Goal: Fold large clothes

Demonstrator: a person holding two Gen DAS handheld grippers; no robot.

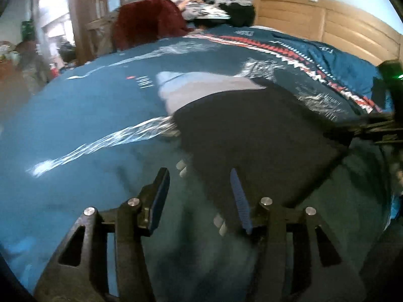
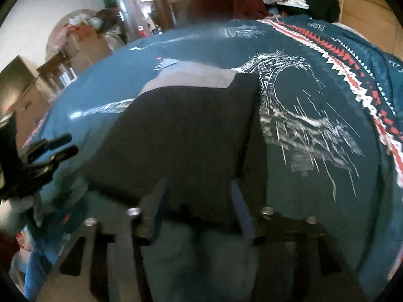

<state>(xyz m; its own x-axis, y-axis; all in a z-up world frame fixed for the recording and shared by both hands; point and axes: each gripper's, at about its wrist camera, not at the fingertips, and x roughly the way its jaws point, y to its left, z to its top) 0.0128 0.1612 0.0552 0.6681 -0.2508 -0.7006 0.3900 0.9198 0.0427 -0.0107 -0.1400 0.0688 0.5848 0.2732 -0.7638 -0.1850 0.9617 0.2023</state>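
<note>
Left wrist view shows the left gripper (image 1: 199,196), jaws apart and empty, above the near edge of the bed (image 1: 75,130), beside the dark garment (image 1: 252,138). That garment lies flat mid-bed. The right gripper (image 2: 199,201), jaws likewise apart, hovers over its near hem; grasping both near corners seems next.

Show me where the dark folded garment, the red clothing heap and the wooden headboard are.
dark folded garment (image 2: 176,136), right wrist view, middle of its dark top panel
red clothing heap (image 1: 148,20), left wrist view, its front face
wooden headboard (image 1: 327,22), left wrist view, centre panel
</note>
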